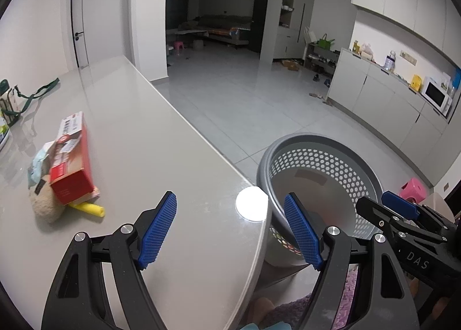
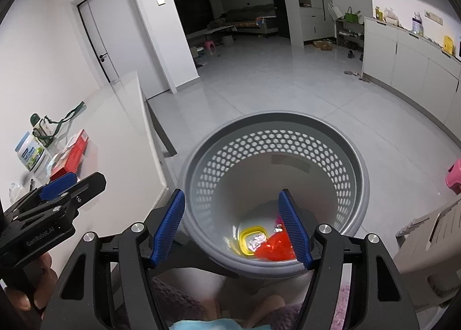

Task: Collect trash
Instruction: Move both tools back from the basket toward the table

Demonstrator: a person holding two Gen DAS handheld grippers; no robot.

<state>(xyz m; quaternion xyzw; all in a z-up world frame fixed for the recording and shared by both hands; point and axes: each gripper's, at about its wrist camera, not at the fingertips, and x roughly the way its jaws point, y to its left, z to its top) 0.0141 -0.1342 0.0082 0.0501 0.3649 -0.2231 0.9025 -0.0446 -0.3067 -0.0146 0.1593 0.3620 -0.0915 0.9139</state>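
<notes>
In the left wrist view, the left claw (image 1: 230,229) fills the bottom of the frame with its blue pads spread wide apart and nothing between them, hovering over the near corner of the pale counter (image 1: 161,157). At the lower right of that frame the right claw (image 1: 400,206) shows from the side, beside the grey perforated basket (image 1: 360,157), which stands on the floor just past the counter's edge.

In the right wrist view, the right claw's pads are likewise wide apart and empty, hanging above the basket's near rim. At the bottom of the basket lie a yellow-rimmed container (image 2: 253,239) and, touching it, a crumpled red wrapper (image 2: 275,249).

Further along the counter, at the left of the left wrist frame, the remaining trash sits in a small heap: a red carton (image 1: 72,157) resting tilted on a beige plush toy (image 1: 46,203), a yellow tube (image 1: 88,209) poking out beneath the carton, and a pale blue piece (image 1: 39,162) behind them. Beyond, at the left edge, stands a bottle with a green strap (image 1: 11,102).
</notes>
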